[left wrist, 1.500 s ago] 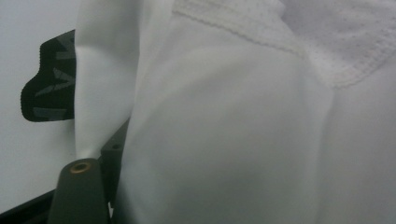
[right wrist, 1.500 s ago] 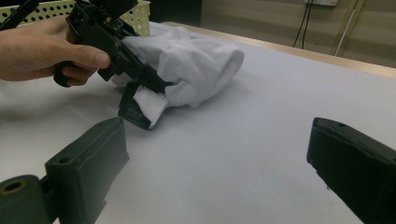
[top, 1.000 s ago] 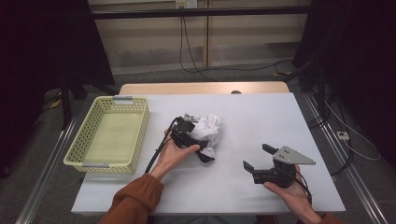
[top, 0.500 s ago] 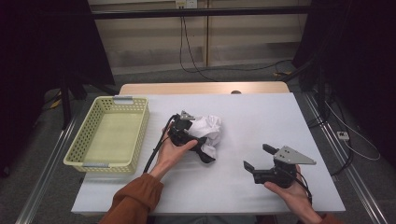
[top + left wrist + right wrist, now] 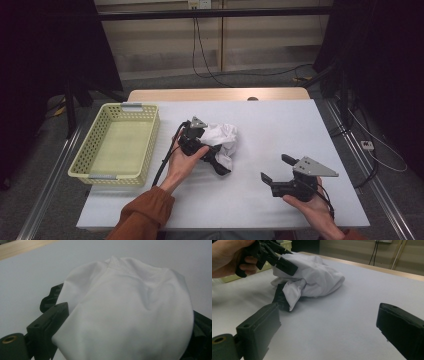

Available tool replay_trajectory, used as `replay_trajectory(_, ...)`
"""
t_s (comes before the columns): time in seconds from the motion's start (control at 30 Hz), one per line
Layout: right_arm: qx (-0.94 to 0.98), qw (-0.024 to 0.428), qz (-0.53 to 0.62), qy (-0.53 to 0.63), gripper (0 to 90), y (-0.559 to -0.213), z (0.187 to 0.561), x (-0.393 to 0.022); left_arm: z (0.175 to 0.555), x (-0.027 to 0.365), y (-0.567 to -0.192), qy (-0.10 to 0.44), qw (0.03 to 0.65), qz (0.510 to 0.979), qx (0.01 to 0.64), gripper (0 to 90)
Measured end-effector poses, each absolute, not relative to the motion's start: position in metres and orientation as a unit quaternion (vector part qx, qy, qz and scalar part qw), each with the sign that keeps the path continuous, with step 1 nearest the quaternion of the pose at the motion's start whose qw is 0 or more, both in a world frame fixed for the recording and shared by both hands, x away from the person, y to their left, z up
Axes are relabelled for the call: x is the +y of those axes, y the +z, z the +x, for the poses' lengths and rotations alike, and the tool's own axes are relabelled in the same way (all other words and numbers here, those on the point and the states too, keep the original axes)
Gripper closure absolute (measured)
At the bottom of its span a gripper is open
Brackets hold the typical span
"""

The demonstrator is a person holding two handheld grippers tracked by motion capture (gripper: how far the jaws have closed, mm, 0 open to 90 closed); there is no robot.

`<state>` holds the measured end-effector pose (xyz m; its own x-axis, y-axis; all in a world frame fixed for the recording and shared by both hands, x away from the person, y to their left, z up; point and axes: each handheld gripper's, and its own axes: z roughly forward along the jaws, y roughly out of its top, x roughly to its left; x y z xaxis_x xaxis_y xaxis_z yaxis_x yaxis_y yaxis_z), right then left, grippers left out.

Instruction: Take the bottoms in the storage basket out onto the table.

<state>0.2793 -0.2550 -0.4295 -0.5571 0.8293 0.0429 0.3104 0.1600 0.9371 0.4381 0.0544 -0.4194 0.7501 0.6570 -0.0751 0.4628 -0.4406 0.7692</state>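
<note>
The left gripper (image 5: 212, 152) clamps its jaws on a crumpled white cloth with black trim (image 5: 222, 140) at the centre of the white table (image 5: 280, 125); the right gripper (image 5: 275, 167), jaws wide open, hovers well apart from it

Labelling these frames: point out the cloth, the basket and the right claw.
cloth (image 5: 224, 136): high view, white crumpled top.
basket (image 5: 151, 131): high view, right wall.
right claw (image 5: 274, 168): high view, gap between its open jaws.

Bright even light on the white table (image 5: 280, 125), dark surroundings, close cloth (image 5: 130, 315) soft, near tongs blurred
</note>
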Motion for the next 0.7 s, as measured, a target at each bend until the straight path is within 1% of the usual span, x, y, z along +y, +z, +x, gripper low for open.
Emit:
replay_trajectory(0.2,0.719,0.254,0.397,0.511,4.8,-0.429,0.279,-0.254,0.435,0.055,-0.413,0.137,0.424,0.832,0.331,7.7)
replay_trajectory(0.7,0.718,0.257,0.398,0.509,4.8,-0.429,0.279,-0.254,0.430,0.059,-0.395,0.147,0.453,0.817,0.326,6.8)
